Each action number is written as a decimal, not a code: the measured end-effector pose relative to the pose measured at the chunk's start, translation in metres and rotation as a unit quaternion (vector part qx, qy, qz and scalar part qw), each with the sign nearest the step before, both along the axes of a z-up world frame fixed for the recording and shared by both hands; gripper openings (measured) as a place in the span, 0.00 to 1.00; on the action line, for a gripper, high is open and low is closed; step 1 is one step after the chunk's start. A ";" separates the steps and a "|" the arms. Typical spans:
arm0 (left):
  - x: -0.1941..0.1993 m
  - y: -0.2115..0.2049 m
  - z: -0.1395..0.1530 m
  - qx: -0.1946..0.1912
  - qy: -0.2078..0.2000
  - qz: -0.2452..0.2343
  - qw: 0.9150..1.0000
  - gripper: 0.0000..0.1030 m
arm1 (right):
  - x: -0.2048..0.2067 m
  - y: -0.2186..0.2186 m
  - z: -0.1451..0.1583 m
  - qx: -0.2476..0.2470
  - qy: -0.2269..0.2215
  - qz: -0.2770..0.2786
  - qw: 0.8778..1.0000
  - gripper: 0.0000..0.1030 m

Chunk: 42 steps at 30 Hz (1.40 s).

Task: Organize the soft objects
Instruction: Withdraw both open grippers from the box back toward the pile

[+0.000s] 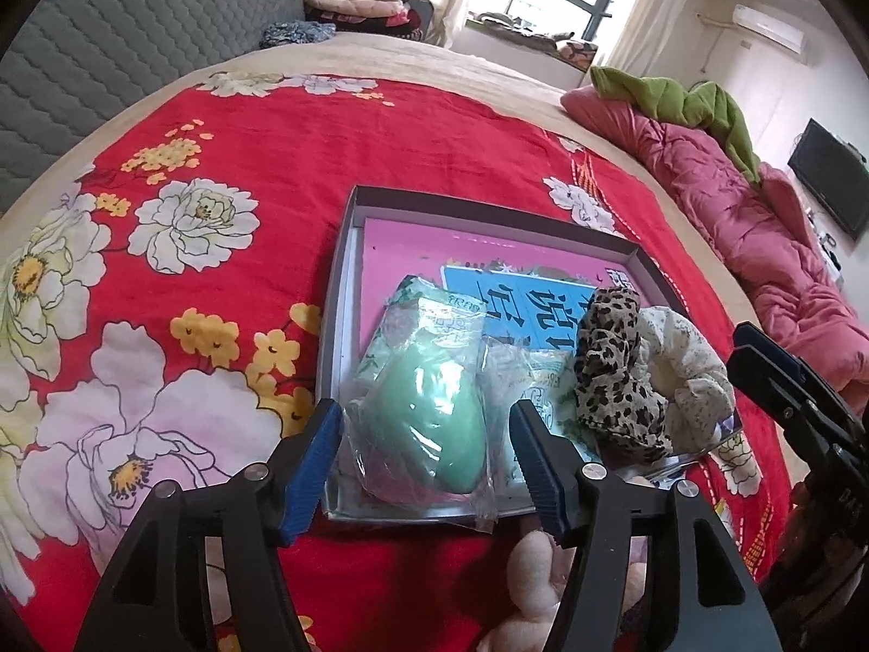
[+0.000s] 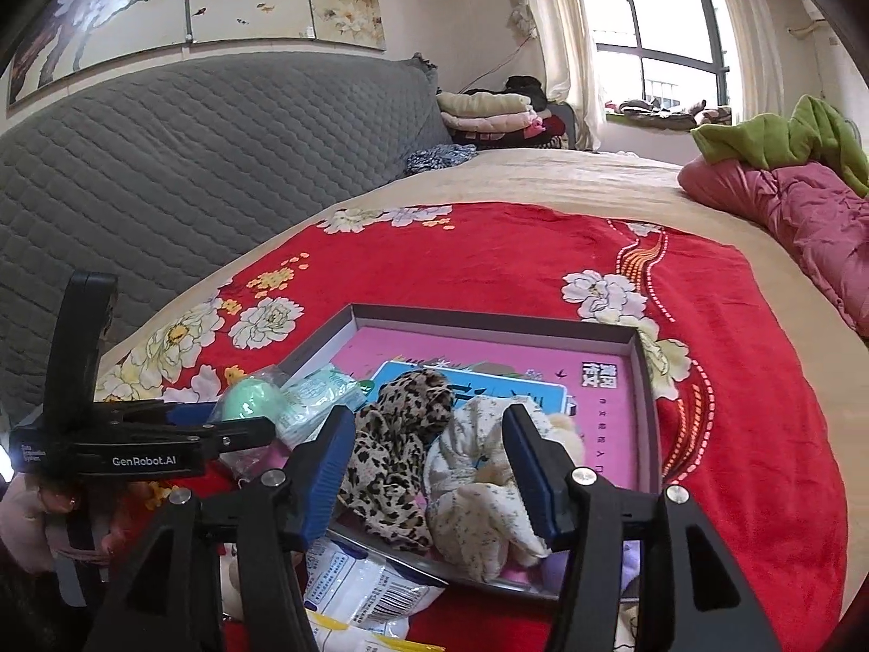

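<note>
A shallow grey box (image 1: 347, 282) with a pink printed bottom lies on the red flowered bedspread; it also shows in the right wrist view (image 2: 646, 380). In it lie a green soft egg in clear plastic (image 1: 429, 424), a tissue pack (image 1: 521, 380), a leopard-print cloth (image 1: 614, 375) and a cream floral cloth (image 1: 690, 375). My left gripper (image 1: 426, 462) is open, its fingers either side of the green egg. My right gripper (image 2: 429, 467) is open above the leopard cloth (image 2: 396, 451) and cream cloth (image 2: 478, 494).
A beige plush toy (image 1: 535, 570) lies at the box's near edge. A white printed packet (image 2: 358, 587) lies under the box's near edge. A pink quilt (image 1: 760, 250) with green cloth lies right. A grey padded headboard (image 2: 190, 163) and folded clothes (image 2: 489, 114) are behind.
</note>
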<state>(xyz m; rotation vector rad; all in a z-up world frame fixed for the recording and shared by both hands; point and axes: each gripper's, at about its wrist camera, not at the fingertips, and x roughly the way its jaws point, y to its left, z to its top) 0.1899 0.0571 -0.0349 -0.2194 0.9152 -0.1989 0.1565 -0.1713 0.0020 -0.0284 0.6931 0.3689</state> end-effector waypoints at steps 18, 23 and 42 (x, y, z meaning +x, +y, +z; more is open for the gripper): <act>-0.010 0.015 0.017 -0.014 -0.023 0.014 1.000 0.67 | -0.012 -0.025 0.023 0.006 -0.031 -0.043 0.999 0.63; -0.014 0.017 0.025 -0.016 -0.040 0.018 0.999 0.68 | -0.015 -0.031 0.027 0.008 -0.037 -0.051 0.998 0.63; -0.058 0.013 0.062 -0.001 -0.123 0.019 0.992 0.72 | -0.043 -0.033 0.047 0.008 -0.065 -0.046 0.997 0.64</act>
